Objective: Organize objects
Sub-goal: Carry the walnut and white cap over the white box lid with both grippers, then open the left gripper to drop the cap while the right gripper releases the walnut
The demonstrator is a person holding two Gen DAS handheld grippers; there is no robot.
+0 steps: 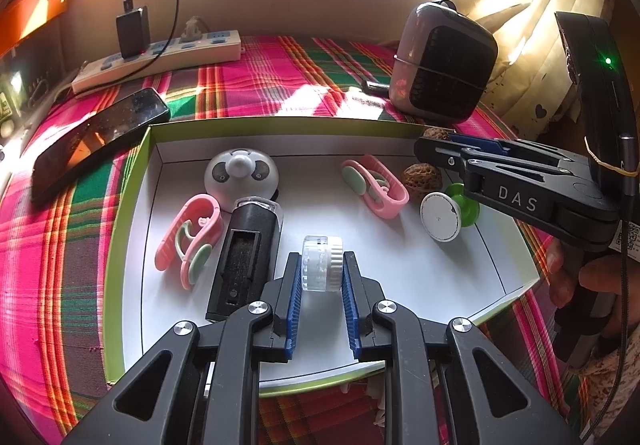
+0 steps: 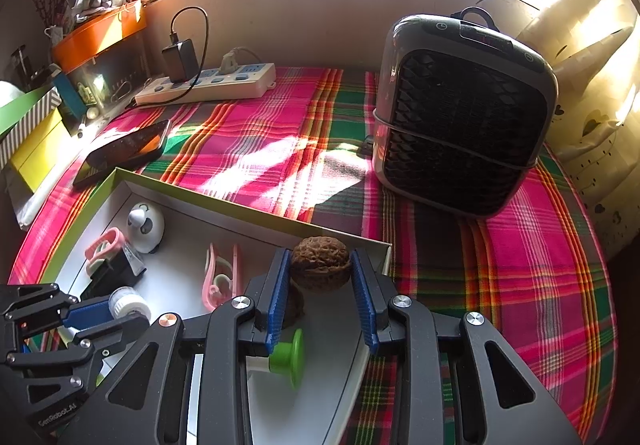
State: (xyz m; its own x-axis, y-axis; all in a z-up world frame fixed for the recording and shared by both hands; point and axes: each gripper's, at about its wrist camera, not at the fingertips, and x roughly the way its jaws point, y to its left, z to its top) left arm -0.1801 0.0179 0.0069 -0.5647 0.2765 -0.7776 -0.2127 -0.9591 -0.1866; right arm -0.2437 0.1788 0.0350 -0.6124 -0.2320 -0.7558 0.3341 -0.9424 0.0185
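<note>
Inside the green-rimmed tray (image 1: 132,181), near its front edge, we see the left gripper (image 1: 320,277) clamped on a clear cylinder (image 1: 322,263); over the tray's right wall, the right gripper (image 2: 320,277) pinches a walnut (image 2: 320,263).

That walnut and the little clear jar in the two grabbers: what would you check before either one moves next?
1. Right gripper pads on both sides of the walnut: ok.
2. Left gripper closed on the clear jar: ok.
3. Walnut clear of the tray's wall: ok, it sits above the rim.
4. Second walnut undisturbed in the tray: ok.
5. Grippers apart from each other: ok.
6. Where each item should go: cannot tell.
</note>
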